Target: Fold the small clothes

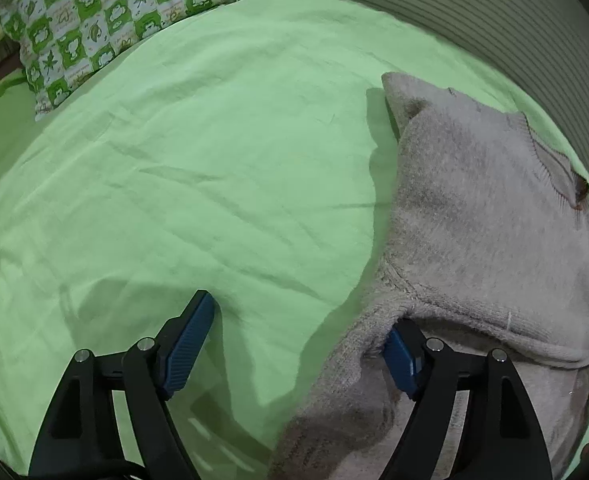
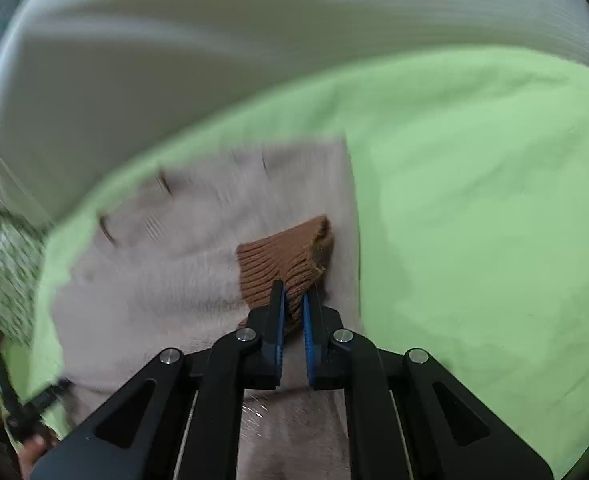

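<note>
A small fuzzy beige sweater (image 1: 482, 208) lies on the green bedsheet (image 1: 214, 140), at the right of the left wrist view. My left gripper (image 1: 302, 320) is open; its right finger (image 1: 404, 356) is tucked under a fold of the sweater, its left finger (image 1: 190, 332) is over bare sheet. In the blurred right wrist view the sweater (image 2: 166, 280) lies left of centre. My right gripper (image 2: 293, 296) is shut on the sweater's brown ribbed cuff (image 2: 286, 252), held over the beige body.
A green-and-white patterned pillow (image 1: 106, 20) lies at the far left of the bed. A striped grey-green cover (image 1: 474, 12) runs along the far side and shows pale in the right wrist view (image 2: 174, 60). The left gripper's edge (image 2: 26, 412) shows at lower left.
</note>
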